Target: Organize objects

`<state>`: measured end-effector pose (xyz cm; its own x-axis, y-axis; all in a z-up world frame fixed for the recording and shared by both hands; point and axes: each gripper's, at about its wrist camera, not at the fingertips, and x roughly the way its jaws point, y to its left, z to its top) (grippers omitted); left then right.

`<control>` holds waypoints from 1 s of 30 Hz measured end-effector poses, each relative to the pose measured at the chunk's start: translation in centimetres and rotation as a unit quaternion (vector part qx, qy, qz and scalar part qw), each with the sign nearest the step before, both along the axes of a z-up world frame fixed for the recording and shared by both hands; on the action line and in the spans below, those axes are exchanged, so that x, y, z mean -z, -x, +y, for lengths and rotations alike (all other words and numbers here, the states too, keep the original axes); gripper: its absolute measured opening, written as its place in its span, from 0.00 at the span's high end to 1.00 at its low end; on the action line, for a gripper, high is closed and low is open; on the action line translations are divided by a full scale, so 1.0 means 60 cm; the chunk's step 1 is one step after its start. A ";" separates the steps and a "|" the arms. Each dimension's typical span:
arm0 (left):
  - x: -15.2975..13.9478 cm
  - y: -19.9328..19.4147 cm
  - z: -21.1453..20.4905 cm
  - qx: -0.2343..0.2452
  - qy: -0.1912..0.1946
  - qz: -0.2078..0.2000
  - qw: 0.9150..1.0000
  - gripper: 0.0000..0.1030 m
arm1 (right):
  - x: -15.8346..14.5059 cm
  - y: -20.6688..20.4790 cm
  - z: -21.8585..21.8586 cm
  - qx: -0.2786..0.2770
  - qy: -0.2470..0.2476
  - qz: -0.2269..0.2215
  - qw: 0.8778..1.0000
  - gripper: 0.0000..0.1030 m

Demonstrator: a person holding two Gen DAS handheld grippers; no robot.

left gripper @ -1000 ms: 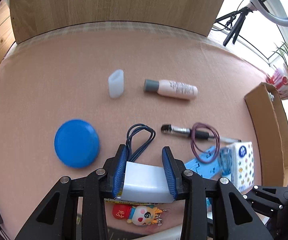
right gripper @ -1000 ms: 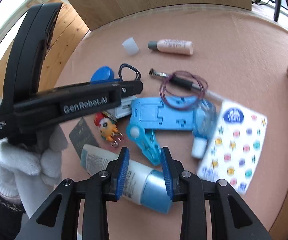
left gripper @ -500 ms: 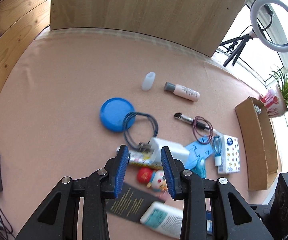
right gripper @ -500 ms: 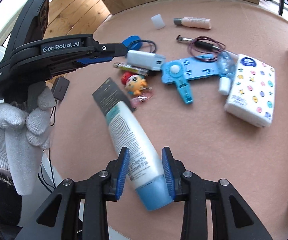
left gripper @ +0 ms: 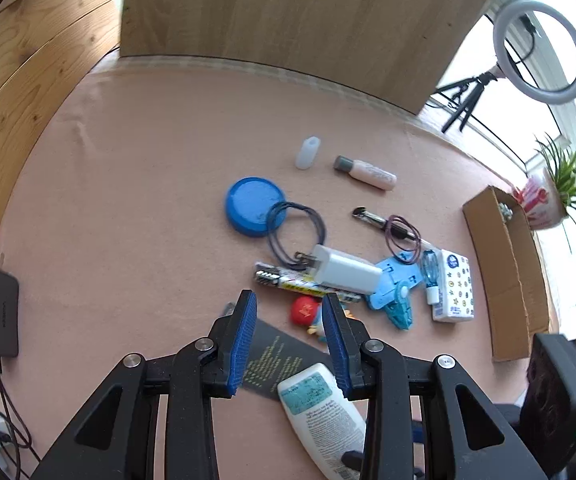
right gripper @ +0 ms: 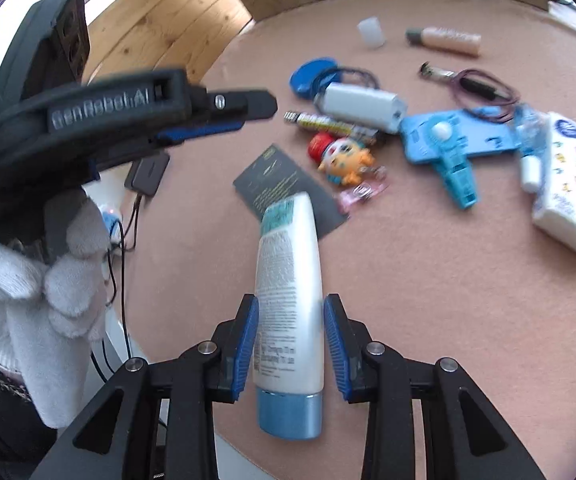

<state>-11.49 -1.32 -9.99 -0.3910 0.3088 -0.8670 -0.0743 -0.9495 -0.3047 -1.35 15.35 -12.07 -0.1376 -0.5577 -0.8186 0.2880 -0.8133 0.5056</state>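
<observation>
White lotion tube [right gripper: 289,296] with a blue cap sits clamped between the right gripper [right gripper: 289,344] fingers, lifted above the pink table [right gripper: 427,300], its crimped end over a dark card [right gripper: 284,188]. Nothing sits between the parted fingers of the left gripper [left gripper: 289,340], which hovers near the toy figure [left gripper: 307,312] and white charger [left gripper: 343,270].

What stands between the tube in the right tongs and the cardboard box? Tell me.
The white tube sits between the right tongs at the near table edge. The cardboard box lies at the far right. The tissue pack and blue plastic holder lie between them on the table, so a raised carry looks clear.
</observation>
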 end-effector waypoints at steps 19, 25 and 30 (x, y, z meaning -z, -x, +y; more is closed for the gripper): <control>0.028 0.089 0.105 0.054 0.033 -0.002 0.998 0.64 | -0.036 0.043 0.152 0.141 0.010 0.030 0.990 0.69; 0.010 0.132 0.099 0.041 0.016 0.007 0.999 0.64 | -0.033 0.057 0.142 0.132 0.005 0.028 0.991 0.69; -0.004 0.133 0.052 0.024 0.037 0.016 0.999 0.64 | -0.033 0.063 0.128 0.122 -0.006 0.034 0.992 0.69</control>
<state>-19.50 1.77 -9.78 -0.4047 0.2626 -0.8760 -0.1279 -0.9647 -0.2301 -5.15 23.01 -10.09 -0.3225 -0.4903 -0.8097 0.1142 -0.8693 0.4809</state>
